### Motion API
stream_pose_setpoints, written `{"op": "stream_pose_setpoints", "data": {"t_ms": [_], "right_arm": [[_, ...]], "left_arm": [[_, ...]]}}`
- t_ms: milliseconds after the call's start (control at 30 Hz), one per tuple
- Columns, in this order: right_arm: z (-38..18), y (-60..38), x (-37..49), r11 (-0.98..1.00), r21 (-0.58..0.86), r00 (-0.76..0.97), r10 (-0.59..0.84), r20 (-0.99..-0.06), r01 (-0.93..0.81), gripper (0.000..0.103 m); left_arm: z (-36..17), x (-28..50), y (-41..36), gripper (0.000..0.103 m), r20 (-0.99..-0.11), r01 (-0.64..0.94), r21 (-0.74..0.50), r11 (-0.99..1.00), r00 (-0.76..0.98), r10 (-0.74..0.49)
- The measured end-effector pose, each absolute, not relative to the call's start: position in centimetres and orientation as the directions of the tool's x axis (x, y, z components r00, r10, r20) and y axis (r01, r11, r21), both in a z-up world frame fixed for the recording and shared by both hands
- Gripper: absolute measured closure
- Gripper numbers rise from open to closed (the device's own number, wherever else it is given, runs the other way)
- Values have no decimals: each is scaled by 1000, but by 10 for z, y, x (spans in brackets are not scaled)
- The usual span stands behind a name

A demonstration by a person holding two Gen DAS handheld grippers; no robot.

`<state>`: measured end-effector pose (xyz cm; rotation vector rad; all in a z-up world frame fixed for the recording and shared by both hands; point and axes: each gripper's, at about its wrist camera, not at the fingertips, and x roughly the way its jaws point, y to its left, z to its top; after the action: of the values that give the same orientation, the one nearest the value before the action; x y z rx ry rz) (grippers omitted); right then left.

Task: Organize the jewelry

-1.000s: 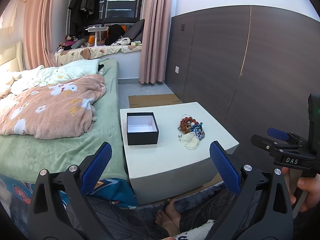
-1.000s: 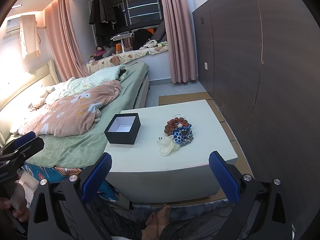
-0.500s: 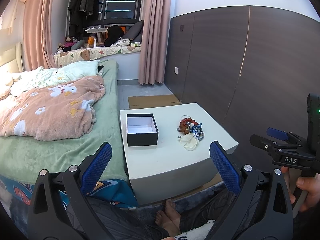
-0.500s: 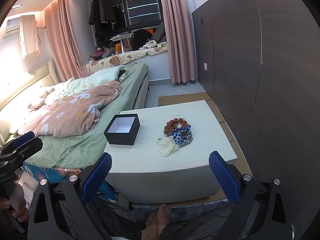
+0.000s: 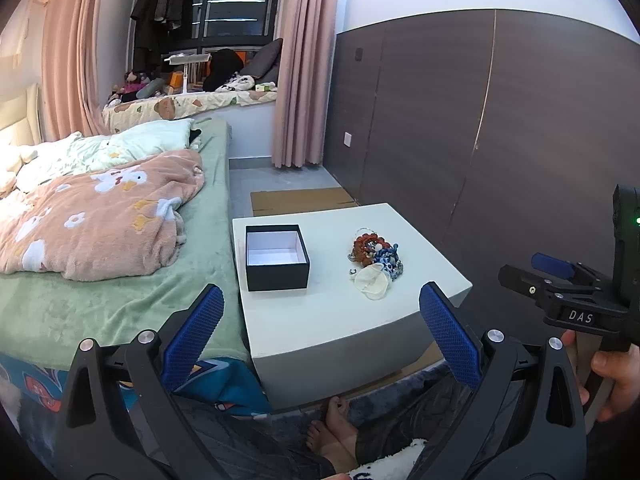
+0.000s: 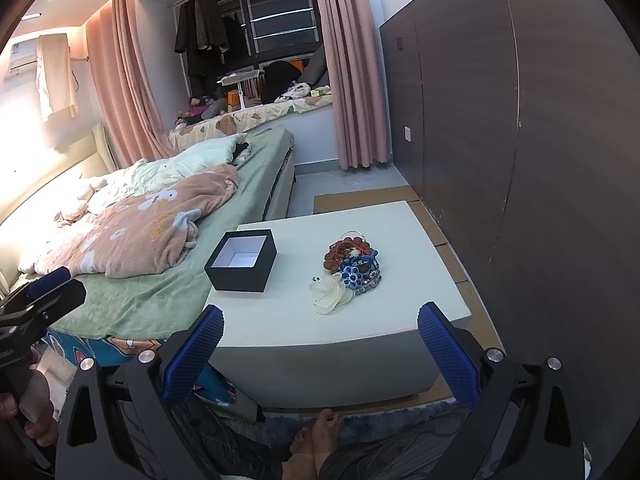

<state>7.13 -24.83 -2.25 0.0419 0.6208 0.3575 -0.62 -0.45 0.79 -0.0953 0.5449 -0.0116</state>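
From the left wrist view, your left gripper [image 5: 320,320] hangs short of the low white square table [image 5: 332,332], jaws spread wide with nothing between the blue pads. The tangled heap of red, blue and cream beaded jewelry [image 5: 374,258] lies on the right half of the tabletop, well apart from the open black square box with a white lining [image 5: 277,257] on the left half. My guess is the pieces are snagged together: if you pinch one strand and lift, the whole clump may come up and shed bits over the table's edge onto the floor. The cream flower piece [image 5: 371,280] looks soft and flat, so the pads could slide off it or press it into the tabletop. The only writing you can read here is "DAS", white on the black body of the right gripper [image 5: 560,280] seen from the side; whether that one is spread you cannot tell from this angle.

From the right wrist view, your right gripper [image 6: 320,320] is likewise released and empty, hovering before the near edge of the table [image 6: 360,324]. The jewelry [image 6: 352,268] sits nearer this gripper than the box [image 6: 241,260]. The box looks light; a bump from a finger in passing would likely shove it toward the green bed [image 6: 152,296]. No legible writing shows here.
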Motion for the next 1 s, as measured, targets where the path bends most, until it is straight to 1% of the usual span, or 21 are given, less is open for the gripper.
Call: {"op": "stream_pose_setpoints", "data": {"t_ms": [200,467,600,667,733,800,900,933,1000], "right_arm": [[-24,-252,77,944,127,766,321,-557,-303,8],[-43,-271,104,965,125,768,260,-586,-231,8],[-52,-280,121,968,141,759,251,-600,-209,8],[-60,-285,134,967,162,739,256,-623,-199,8],[-65,-288,143,965,176,722,264,-640,-196,8],[-71,-290,153,964,177,712,265,-650,-196,8],[-81,-297,167,960,203,691,280,-666,-193,8],[-83,-298,172,959,209,685,283,-672,-192,8],[-90,-302,181,958,217,669,286,-687,-187,14]], "left_arm": [[-1,9,-10,5,-524,9,-104,995,849,-63],[-14,48,-19,5,-531,44,-151,988,839,-118],[-23,74,-26,6,-541,60,-174,983,828,-146],[-28,84,-28,6,-546,68,-190,980,822,-163],[-35,97,-33,11,-556,81,-202,976,811,-183],[-42,110,-37,17,-574,90,-215,972,794,-200],[-56,131,-43,20,-603,103,-242,965,763,-232],[-61,138,-47,20,-612,106,-244,964,754,-238],[-70,150,-51,24,-628,111,-258,960,735,-254]]}}
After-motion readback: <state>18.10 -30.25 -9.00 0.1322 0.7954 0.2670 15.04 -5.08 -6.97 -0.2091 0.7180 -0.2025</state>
